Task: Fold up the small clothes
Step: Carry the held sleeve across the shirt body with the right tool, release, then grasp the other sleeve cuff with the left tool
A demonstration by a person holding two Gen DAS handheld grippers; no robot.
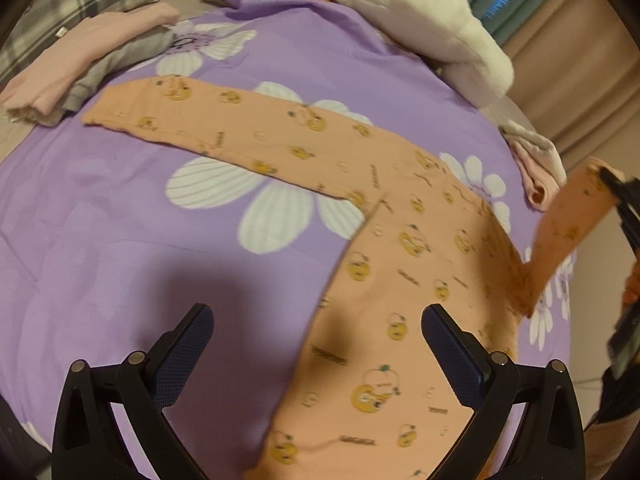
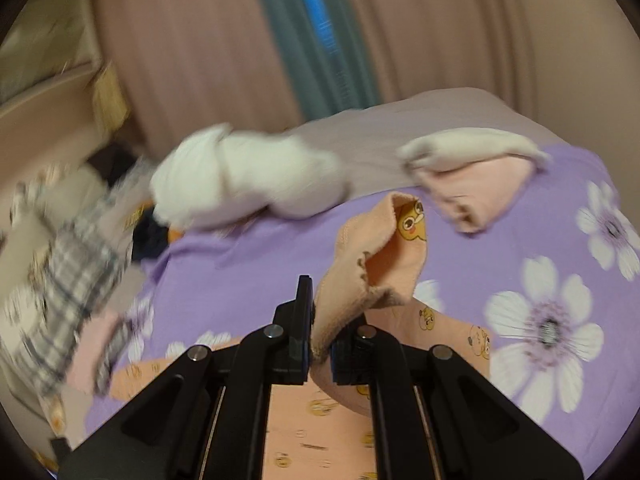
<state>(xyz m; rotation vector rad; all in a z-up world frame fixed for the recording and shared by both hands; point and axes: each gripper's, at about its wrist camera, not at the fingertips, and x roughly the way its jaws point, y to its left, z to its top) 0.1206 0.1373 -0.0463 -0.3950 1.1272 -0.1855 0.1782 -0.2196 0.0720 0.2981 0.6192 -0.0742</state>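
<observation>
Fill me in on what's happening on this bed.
A person is folding an orange cartoon-print top spread on the purple flowered quilt. The right gripper is shut on the cuff of one sleeve and holds it lifted off the quilt. The left gripper hangs open above the top's body, holding nothing. The other sleeve lies flat.

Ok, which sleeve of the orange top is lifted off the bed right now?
The sleeve clamped in the right claw is raised. The other sleeve lies flat on the purple cover, stretching toward the folded pink and grey clothes.
</observation>
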